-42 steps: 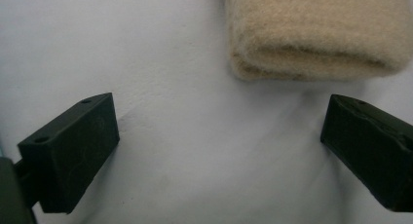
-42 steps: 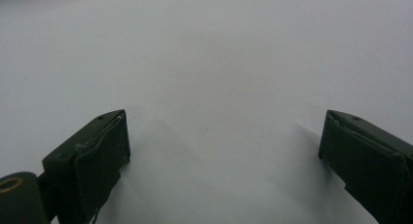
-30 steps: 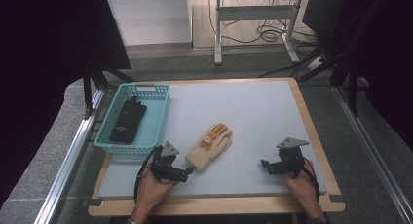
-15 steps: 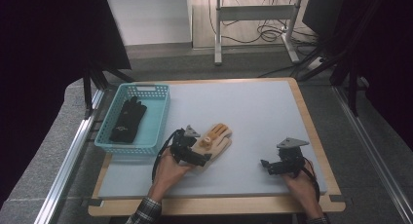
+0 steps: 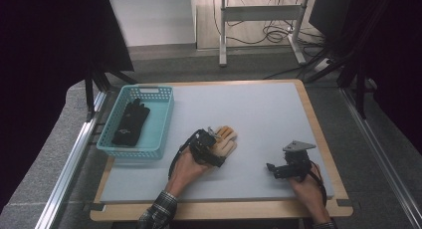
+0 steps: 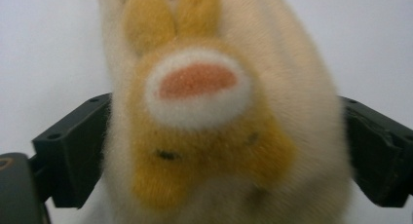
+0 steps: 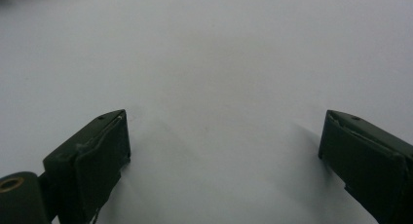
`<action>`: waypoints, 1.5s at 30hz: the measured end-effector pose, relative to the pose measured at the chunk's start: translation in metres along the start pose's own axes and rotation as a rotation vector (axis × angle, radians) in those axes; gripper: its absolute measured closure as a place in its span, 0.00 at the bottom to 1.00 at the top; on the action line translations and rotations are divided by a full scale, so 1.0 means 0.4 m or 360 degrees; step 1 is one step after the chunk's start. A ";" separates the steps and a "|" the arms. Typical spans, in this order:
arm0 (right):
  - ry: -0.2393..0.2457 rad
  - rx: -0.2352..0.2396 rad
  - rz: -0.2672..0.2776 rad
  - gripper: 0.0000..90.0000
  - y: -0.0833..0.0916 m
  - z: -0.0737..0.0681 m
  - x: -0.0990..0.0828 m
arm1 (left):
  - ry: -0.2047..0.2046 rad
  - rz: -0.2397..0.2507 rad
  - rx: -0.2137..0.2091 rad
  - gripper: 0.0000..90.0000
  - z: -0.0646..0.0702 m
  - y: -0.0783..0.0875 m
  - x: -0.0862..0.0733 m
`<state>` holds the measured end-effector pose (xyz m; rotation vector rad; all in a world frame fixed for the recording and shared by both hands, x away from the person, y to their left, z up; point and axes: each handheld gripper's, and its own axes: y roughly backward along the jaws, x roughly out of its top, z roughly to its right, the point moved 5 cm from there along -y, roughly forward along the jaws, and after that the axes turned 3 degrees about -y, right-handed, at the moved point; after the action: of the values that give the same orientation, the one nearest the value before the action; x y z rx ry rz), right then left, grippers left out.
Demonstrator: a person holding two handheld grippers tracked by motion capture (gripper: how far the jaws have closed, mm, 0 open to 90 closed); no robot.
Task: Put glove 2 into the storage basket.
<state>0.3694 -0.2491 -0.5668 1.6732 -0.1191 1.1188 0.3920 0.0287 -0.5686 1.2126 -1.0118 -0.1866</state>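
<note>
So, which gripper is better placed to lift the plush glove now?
Left. The left gripper has its jaws on both sides of the plush glove. The right gripper rests apart on the grey mat, jaws open over nothing.

No legible text, label, brand, number or sign anywhere. Small pale mark on the black glove point(image 5: 130, 123) in the blue basket point(image 5: 164, 120), too small to read. Plush glove point(image 6: 214, 112) patterned with an orange oval ringed in white, without lettering. Table mat point(image 5: 259, 109) plain, unmarked.
</note>
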 end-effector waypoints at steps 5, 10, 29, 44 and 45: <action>0.0000 0.0000 0.0000 0.05 0.000 0.000 0.000 | -0.0012 0.0012 -0.0021 0.19 0.011 0.008 0.003; 0.0001 -0.0001 -0.0001 0.05 0.000 0.000 0.000 | -0.0015 0.0004 -0.0033 0.45 0.020 0.018 0.008; 0.0001 0.0001 0.0001 0.05 0.000 0.000 0.000 | 0.0084 0.0066 -0.0015 0.60 -0.020 0.066 0.019; 0.0000 0.0001 0.0000 0.05 0.000 0.000 0.000 | 0.0136 0.0096 0.0059 0.60 -0.083 0.142 0.047; 0.0001 0.0001 0.0001 0.05 0.000 0.000 0.000 | 0.0142 0.0097 0.0064 0.60 -0.088 0.147 0.048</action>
<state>0.3694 -0.2492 -0.5668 1.6733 -0.1190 1.1195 0.4065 0.0642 -0.5084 1.2142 -0.9770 -0.0642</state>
